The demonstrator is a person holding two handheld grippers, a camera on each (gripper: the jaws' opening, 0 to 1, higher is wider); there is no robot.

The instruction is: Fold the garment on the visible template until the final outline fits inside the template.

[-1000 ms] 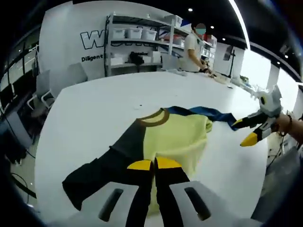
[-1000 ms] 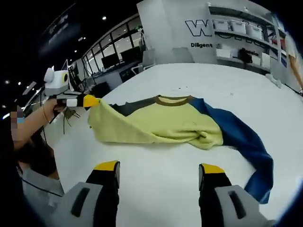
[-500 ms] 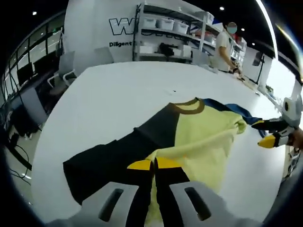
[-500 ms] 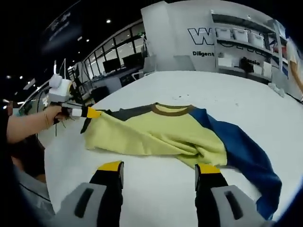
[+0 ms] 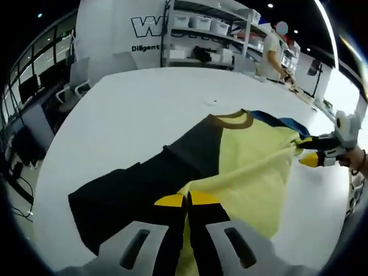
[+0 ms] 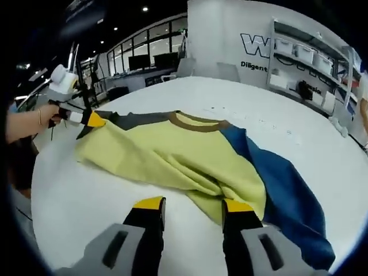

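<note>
Left gripper (image 5: 186, 199) clamped together on the yellow hem of the shirt (image 5: 230, 167), holding that edge lifted just above the white table (image 5: 126, 109). Right gripper (image 6: 190, 202) with jaws apart, straddling the bunched yellow fold at the shirt's other lower corner, not yet closed on it. Shirt lying spread across the middle of the table: black sleeve (image 5: 115, 198) toward the left gripper's side, yellow body in the centre, brown collar (image 6: 195, 122) at the far edge, blue sleeve (image 6: 282, 190) trailing off to the right. No template outline distinguishable under the cloth. Judged as the start of a fold, with one corner secured and the other about to be taken. Next: close the right gripper on the yellow fold, then carry both corners together toward the collar, keeping the cloth taut and flat. Farther off, shelves (image 5: 213, 40) against the wall holding white bins (image 5: 198, 23), contents not discernible.
</note>
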